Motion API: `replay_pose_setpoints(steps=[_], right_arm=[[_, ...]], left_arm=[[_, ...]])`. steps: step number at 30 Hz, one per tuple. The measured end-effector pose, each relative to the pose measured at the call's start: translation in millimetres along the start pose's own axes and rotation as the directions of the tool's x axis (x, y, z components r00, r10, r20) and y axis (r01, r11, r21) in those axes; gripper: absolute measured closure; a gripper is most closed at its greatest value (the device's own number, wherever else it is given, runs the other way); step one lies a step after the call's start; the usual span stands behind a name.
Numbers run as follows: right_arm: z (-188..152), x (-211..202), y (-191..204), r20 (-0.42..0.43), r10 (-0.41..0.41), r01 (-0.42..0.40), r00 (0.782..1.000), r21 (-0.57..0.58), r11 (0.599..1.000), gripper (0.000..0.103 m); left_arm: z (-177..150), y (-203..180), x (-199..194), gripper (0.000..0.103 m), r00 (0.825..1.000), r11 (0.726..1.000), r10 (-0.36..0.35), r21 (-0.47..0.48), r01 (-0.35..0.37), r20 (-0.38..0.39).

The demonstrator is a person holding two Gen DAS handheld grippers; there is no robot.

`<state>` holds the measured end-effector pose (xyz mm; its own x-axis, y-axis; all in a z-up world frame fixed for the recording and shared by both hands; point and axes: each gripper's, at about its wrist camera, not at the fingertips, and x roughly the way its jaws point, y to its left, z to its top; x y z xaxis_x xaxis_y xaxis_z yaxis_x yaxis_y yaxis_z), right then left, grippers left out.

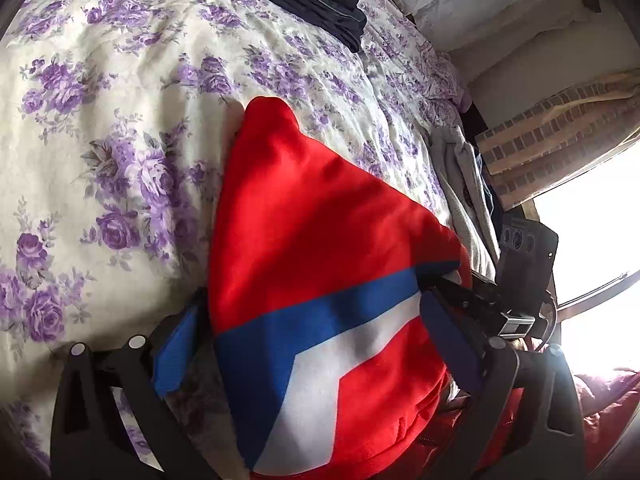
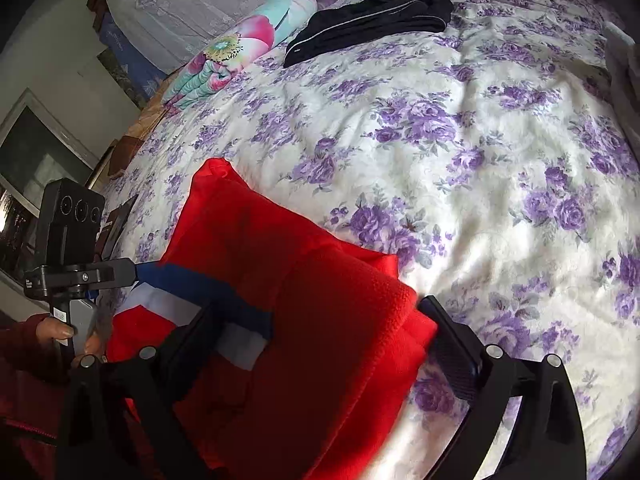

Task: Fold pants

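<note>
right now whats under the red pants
The red pants lie on the floral bedspread, which shows all around them. Whatever is directly beneath is covered. Both grippers, left and right, straddle the fabric.

Pants (image 1: 320,240) bright red with a royal-blue band and a white chevron stripe toward 6 o'clock of the left wrist view; bedspread (image 1: 120,120) cream with purple roses and grey-green leaves, filling 9 to 12 o'clock. Folded dark garment (image 2: 372,16) black-navy with thin grey piping at 12 o'clock in the right wrist view, pillow (image 2: 240,48) at 11 o'clock mint with pink and yellow floral print. Left gripper (image 1: 316,344) black with blue pads, right gripper (image 2: 320,340) black; grey cloth (image 1: 464,184) and tan brick-pattern surface (image 1: 552,128) near 3 o'clock in the left view.
</note>
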<state>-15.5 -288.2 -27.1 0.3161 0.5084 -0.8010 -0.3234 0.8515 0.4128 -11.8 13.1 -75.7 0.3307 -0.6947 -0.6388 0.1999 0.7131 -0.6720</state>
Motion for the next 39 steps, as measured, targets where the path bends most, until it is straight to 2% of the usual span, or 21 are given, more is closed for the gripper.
replay_pose_setpoints(steps=[4,8,11,12,15,16,17,19,21,23,25,27,30,31,32,34,37,39], right_arm=[[-12.2,-9.4,-8.2,0.009,0.063,-0.064,0.998,0.077,0.995,0.007],[-19.1,-13.6,-15.1,0.055,0.1,-0.106,0.993,0.122,0.987,0.008],[-14.6,-12.8,-12.9,0.057,0.065,-0.073,0.996,0.15,0.986,0.024],[-12.2,-13.7,-11.9,0.053,0.048,-0.056,0.997,0.155,0.986,0.04],[-9.6,-22.4,-11.0,0.06,0.051,-0.061,0.997,0.188,0.98,0.051],[-9.6,-26.9,-8.4,0.065,0.061,-0.072,0.996,0.182,0.981,0.06],[-9.2,-31.1,-5.0,0.07,0.082,-0.093,0.994,0.172,0.981,0.061],[-8.3,-38.1,6.9,0.076,0.067,-0.076,0.995,0.118,0.99,0.061],[-7.6,-33.1,9.4,0.058,0.039,-0.044,0.998,0.082,0.996,0.061],[-8.6,-21.0,-4.0,0.038,0.05,-0.054,0.998,0.142,0.988,0.061],[-8.0,-16.7,-11.8,0.033,0.08,-0.085,0.996,0.199,0.976,0.061],[-5.4,-18.8,-5.1,0.021,0.061,-0.064,0.998,0.154,0.986,0.062],[2.9,-29.6,5.8,0.037,0.059,-0.062,0.998,0.1,0.993,0.064],[9.5,-34.5,9.2,0.045,0.066,-0.07,0.997,0.081,0.994,0.064],[18.3,-39.9,12.7,0.055,0.075,-0.078,0.996,0.061,0.995,0.065],[46.2,-50.9,20.9,0.096,0.086,-0.086,0.992,0.001,0.996,0.065],[102.8,-67.3,27.1,0.194,0.083,-0.067,0.978,-0.088,0.994,0.065],[144.7,-77.0,25.3,0.265,0.087,-0.058,0.96,-0.114,0.992,0.065]], left_arm=[[-1.4,-2.0,1.6,0.005,1.0,1.0,0.012,0.016,-0.012,-0.002],[-1.8,3.8,0.0,0.005,1.0,1.0,-0.017,-0.005,0.018,0.018],[0.6,3.4,1.1,0.005,0.999,0.999,-0.032,-0.029,0.033,0.024],[1.6,0.9,1.9,0.005,0.999,0.999,-0.04,-0.025,0.04,0.012],[0.0,-10.4,0.2,0.006,0.995,0.995,-0.099,-0.005,0.099,0.001],[-1.5,-14.6,-1.4,0.006,0.996,0.996,-0.093,0.009,0.093,0.009],[-2.7,-17.9,-2.3,0.008,0.996,0.996,-0.086,0.02,0.086,0.015],[-2.9,-17.4,-4.2,0.015,0.996,0.997,-0.08,0.013,0.079,0.03],[-1.3,-9.1,-3.2,0.032,0.998,0.998,-0.061,-0.01,0.061,0.025],[-0.3,3.4,4.3,0.044,1.0,1.0,-0.012,-0.026,0.012,-0.002],[3.2,12.9,4.2,0.046,0.999,0.997,-0.05,-0.064,0.05,0.012],[8.6,12.7,2.5,0.059,0.999,0.995,-0.047,-0.092,0.047,0.008],[12.7,-10.5,-10.9,0.072,1.0,1.0,0.001,-0.01,0.0,0.026],[14.5,-16.6,-17.1,0.073,0.999,1.0,0.008,0.004,-0.008,0.037],[17.7,-20.4,-23.4,0.074,0.999,1.0,0.003,0.004,-0.003,0.048],[32.8,-28.1,-36.9,0.087,0.995,0.999,-0.048,0.012,0.047,0.089],[81.6,-53.6,-57.9,0.088,0.98,0.994,-0.074,0.093,0.057,0.185],[123.1,-68.0,-69.3,0.088,0.966,0.987,-0.09,0.15,0.055,0.241]])
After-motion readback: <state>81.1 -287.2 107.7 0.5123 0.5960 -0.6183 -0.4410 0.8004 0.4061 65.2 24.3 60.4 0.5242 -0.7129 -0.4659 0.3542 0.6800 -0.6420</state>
